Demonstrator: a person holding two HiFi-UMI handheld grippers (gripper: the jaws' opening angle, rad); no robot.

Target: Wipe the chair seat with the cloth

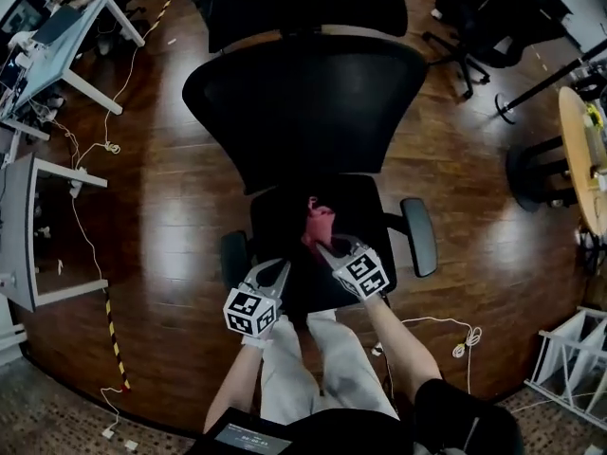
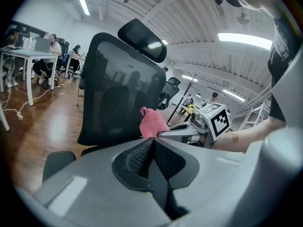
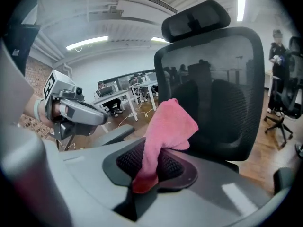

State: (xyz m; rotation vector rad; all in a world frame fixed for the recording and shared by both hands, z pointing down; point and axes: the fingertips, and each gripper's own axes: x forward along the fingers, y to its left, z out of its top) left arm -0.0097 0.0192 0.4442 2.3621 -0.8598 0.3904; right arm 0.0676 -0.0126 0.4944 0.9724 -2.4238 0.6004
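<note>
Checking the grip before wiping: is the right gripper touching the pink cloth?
Touching: in the right gripper view, the right gripper pinches the pink cloth.

Open-plan office: desks [image 1: 40,68], swivel chairs [image 1: 303,112].

The cloth [image 1: 319,224] sits over the front middle of the chair seat [image 1: 282,218], caught between the jaws of the right gripper [image 1: 327,247]. The left gripper [image 1: 272,271] lies just to its left at the seat's front edge, apart from the cloth. The backrest [image 1: 303,112] rises behind the seat with the headrest [image 1: 303,3] beyond it and an armrest [image 1: 419,235] on either side. Desks [image 1: 57,41] stand far left and a round table [image 1: 580,154] far right.
</note>
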